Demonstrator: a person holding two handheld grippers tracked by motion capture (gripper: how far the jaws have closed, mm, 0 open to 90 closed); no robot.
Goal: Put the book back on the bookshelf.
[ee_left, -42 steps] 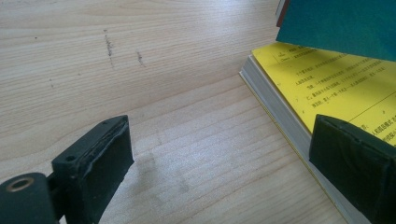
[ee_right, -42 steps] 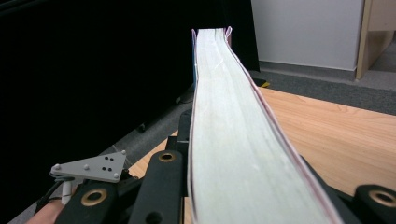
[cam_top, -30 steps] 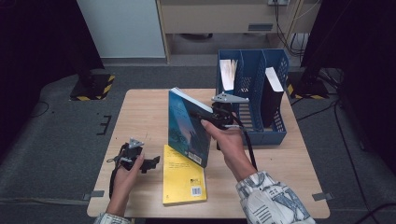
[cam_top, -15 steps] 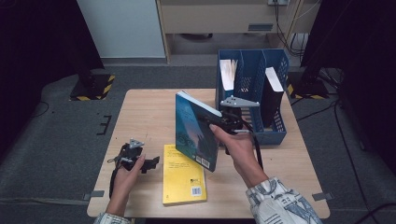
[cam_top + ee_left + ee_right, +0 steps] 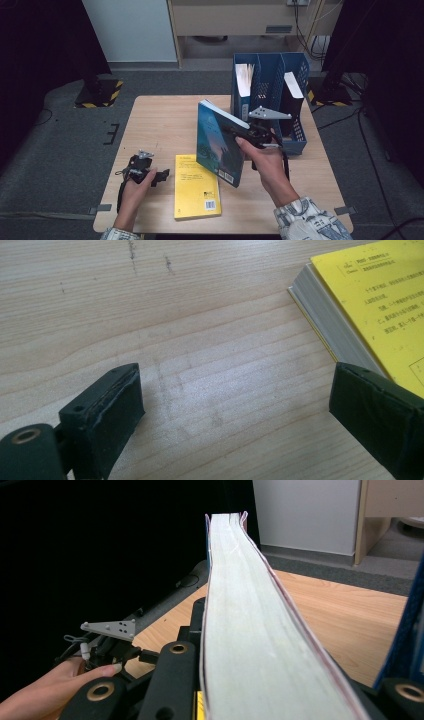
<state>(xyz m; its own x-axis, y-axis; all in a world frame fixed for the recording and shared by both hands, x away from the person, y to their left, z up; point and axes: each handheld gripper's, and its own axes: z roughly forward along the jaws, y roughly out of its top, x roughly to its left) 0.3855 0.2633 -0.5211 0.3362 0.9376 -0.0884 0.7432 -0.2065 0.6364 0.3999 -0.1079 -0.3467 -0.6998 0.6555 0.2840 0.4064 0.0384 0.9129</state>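
The right gripper (image 5: 239,134) has its fingers (image 5: 172,680) clamped on the teal book (image 5: 218,143), one on each cover, so that the pale page edge (image 5: 250,620) runs straight out between them in the right gripper view. That grip looks chosen to carry the book on edge: it hangs clear of the wooden table (image 5: 150,130), tilted, with its cover facing the person's left and its page edge uppermost. Its long axis slopes from the upper corner on the far side of the table, near the blue file rack (image 5: 270,87), down to the barcode corner nearest the person. Judging by that pose, the book is being brought round to slide upright into one of the rack's slots, which already hold a pale sheaf and a dark volume; it would need to stand straighter and line up with a divider first. The yellow book (image 5: 196,186) lies flat near the front edge, probably waiting its turn. The left gripper (image 5: 159,176) rests on the table just beside it, its fingers (image 5: 107,405) spread wide around bare wood and gripping nothing, one pad near the yellow book's corner.
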